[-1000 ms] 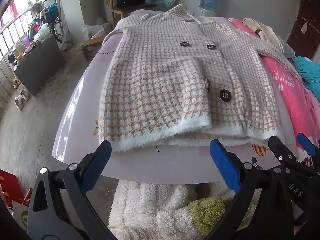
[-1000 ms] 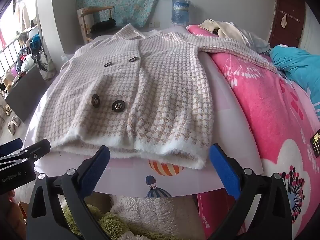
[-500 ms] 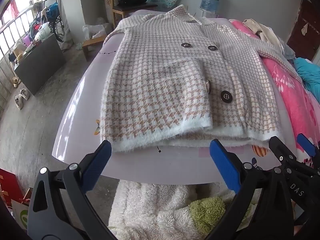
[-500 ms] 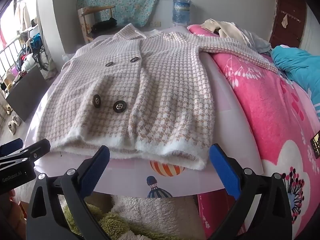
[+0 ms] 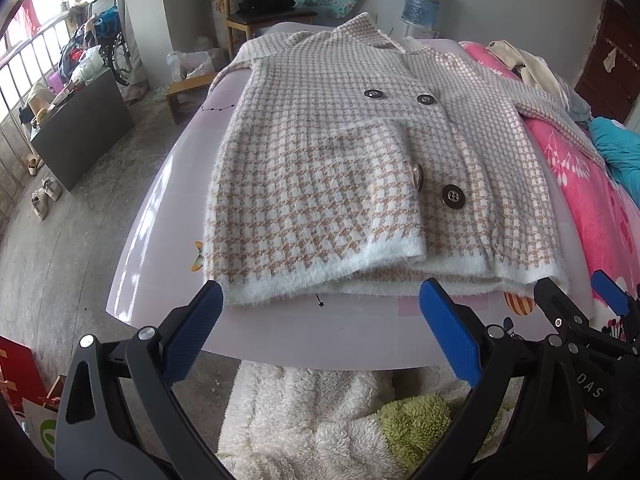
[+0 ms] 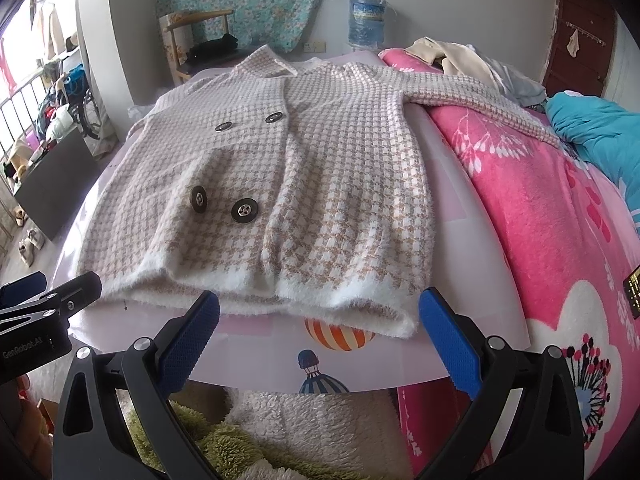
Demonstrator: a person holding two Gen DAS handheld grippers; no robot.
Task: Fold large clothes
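A houndstooth knit cardigan [image 5: 344, 168] lies front-up on a glossy lilac sheet [image 5: 168, 216] covering the bed, collar toward the far wall, its fuzzy white hem [image 6: 320, 300] just beyond both grippers. The left gripper [image 5: 320, 320] and right gripper [image 6: 320, 320] hover at the near edge of the bed, jaws spread wide and holding nothing. One sleeve lies already folded across the front panel on the person's left; the other sleeve [image 6: 480, 96] trails out over a pink fleece blanket [image 6: 540, 208]. The next fold likely calls for that far sleeve to be brought in, gripped near the cuff and laid flat across the chest so the body stays square. The knit looks thick, soft and slightly hairy, apt to drag and bunch on itself yet slide on the slick sheet; four dark metal buttons [image 6: 245, 211] add stiff lumps near the centre line. Shaggy cream and green throws [image 5: 320, 432] hang below.
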